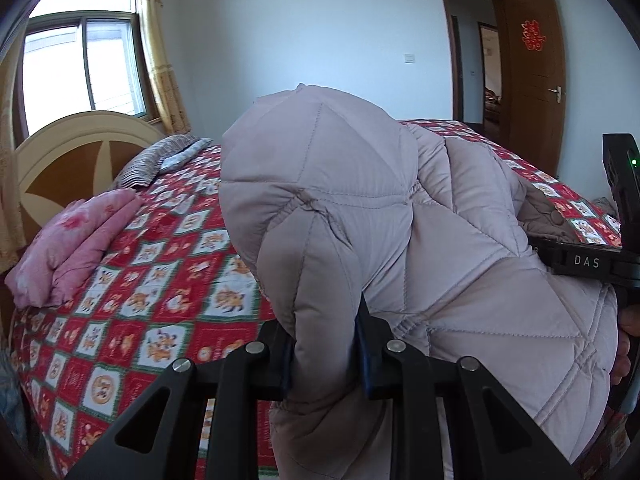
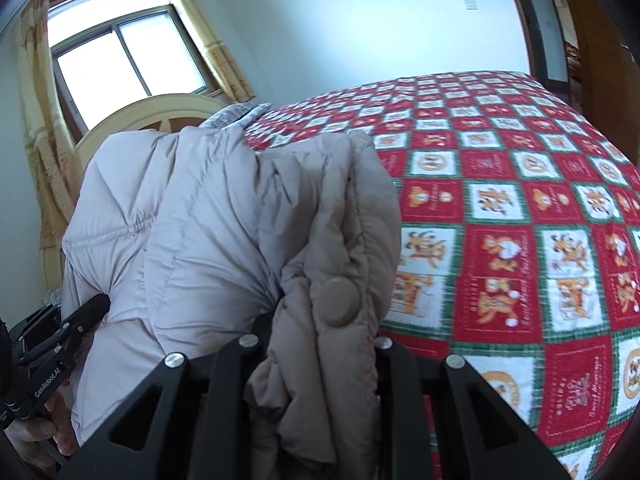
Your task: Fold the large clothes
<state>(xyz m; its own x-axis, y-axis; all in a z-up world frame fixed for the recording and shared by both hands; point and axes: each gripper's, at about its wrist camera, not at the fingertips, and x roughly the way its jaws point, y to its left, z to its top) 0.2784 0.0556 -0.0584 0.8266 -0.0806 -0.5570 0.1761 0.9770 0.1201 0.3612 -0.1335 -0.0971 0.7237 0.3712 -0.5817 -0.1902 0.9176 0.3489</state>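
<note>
A pale lilac quilted puffer jacket [image 1: 360, 208] hangs bunched above the bed, held up between my two grippers. My left gripper [image 1: 326, 354] is shut on a thick fold of the jacket. My right gripper [image 2: 320, 344] is shut on the jacket [image 2: 208, 220] along its beige front placket, next to a round snap button [image 2: 340, 300]. In the left wrist view the right gripper's body [image 1: 580, 262] sticks out from behind the jacket at the right. In the right wrist view the left gripper's body [image 2: 52, 344] shows at the lower left.
A bed with a red, white and green patchwork quilt [image 2: 520, 200] fills the space below. A folded pink blanket [image 1: 68, 248] and a striped pillow [image 1: 160, 160] lie near the headboard [image 1: 72, 152]. A window [image 1: 80, 64] is behind, an open wooden door [image 1: 532, 80] at the right.
</note>
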